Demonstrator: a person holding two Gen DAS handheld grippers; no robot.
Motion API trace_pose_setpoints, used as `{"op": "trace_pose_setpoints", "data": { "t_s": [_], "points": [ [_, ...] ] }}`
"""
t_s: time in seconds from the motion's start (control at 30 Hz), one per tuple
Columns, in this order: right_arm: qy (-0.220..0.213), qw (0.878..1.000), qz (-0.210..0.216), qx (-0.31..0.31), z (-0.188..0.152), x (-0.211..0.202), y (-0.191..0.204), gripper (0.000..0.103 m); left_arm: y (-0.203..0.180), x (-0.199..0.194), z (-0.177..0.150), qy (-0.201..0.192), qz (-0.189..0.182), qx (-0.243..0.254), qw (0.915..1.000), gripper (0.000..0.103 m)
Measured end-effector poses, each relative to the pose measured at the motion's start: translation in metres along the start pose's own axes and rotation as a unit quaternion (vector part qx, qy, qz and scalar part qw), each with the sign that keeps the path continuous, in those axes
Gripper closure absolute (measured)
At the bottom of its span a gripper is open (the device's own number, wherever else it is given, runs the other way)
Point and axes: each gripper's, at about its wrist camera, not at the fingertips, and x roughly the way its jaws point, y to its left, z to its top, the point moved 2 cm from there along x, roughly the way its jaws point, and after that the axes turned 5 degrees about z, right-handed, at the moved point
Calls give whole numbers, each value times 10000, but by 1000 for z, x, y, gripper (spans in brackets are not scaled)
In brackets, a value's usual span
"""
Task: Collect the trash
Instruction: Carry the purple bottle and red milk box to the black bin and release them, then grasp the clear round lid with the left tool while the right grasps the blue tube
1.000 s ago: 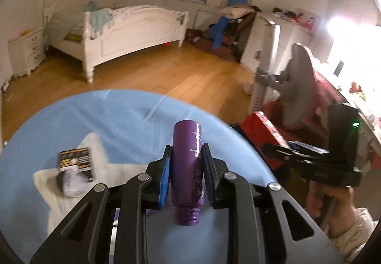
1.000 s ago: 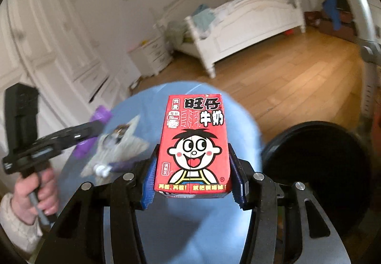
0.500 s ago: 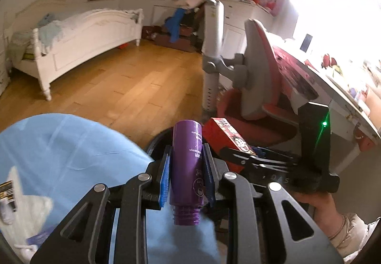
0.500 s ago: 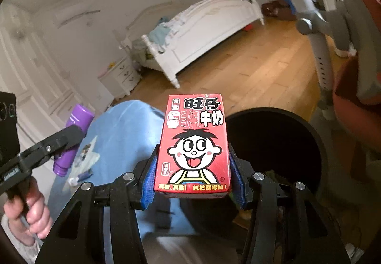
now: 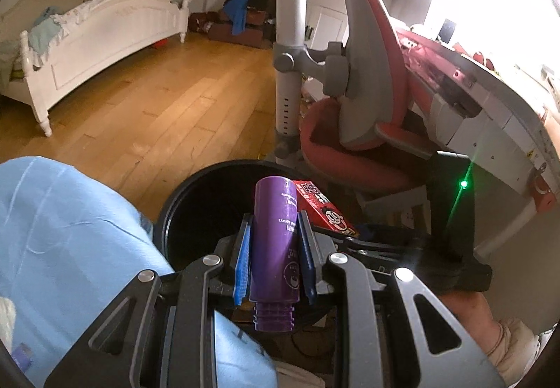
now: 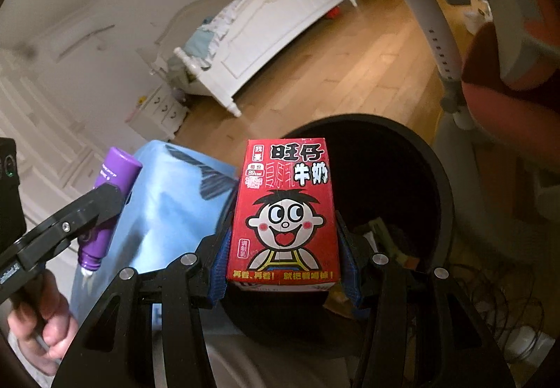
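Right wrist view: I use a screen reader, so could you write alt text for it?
The right gripper clamps a red milk carton with a cartoon face above an open black trash bin. At left, the left gripper holds a purple bottle over a blue tablecloth, with a white bed behind.

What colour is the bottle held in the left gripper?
Purple bottle, clearest in the left wrist view.
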Motion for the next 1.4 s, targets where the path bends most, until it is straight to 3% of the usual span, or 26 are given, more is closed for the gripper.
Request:
{"op": "trace_pose_setpoints", "data": {
  "t_s": [0.13,0.17,0.2,0.23,0.27,0.3,0.37,0.4,0.63,0.8,0.93,1.07,1.17,1.2,1.33,1.4],
  "points": [
    [127,9997,-77,193,-1,6,-12,50,-4,11,1,123,89,111,9998,77],
    [154,9995,-108,263,-1,6,-15,46,-7,13,2,121,173,155,9997,76],
    [158,9993,-132,321,-2,6,-16,33,-9,15,3,115,242,189,9995,75],
    [136,9991,-163,379,-1,5,-17,27,-10,16,3,124,278,211,9993,73],
    [101,9989,-169,428,-2,3,-18,24,-11,16,4,142,279,217,9993,63],
    [109,9988,-174,435,-2,2,-18,24,-12,16,3,133,296,215,9992,43],
    [142,9987,-256,414,-2,2,-17,24,-12,8,3,-63,451,222,9987,22],
    [157,9986,-273,416,-3,1,-16,24,-12,2,2,-173,508,222,9983,18],
    [203,9992,-259,245,-7,4,11,23,13,-31,-7,-315,880,11,9956,10],
    [326,9993,-71,-173,-12,13,58,23,60,-74,-29,-489,1355,-427,9886,6],
    [489,9962,151,-710,-17,25,108,23,114,-108,-60,-457,1783,-970,9781,6],
    [695,9884,384,-1295,-27,41,165,23,182,-144,-100,-492,2183,-1787,9581,6],
    [915,9784,546,-1771,-38,57,208,23,228,-166,-125,-607,2431,-2197,9428,6],
    [1018,9730,592,-1984,-44,64,225,23,236,-168,-127,-574,2473,-2214,9415,6],
    [1328,9487,726,-2774,-65,87,278,23,269,-166,-139,-298,2415,-2089,9472,6],
    [1411,9289,759,-3339,-75,99,303,24,278,-164,-138,-208,2374,-1998,9504,6]
  ]
}}
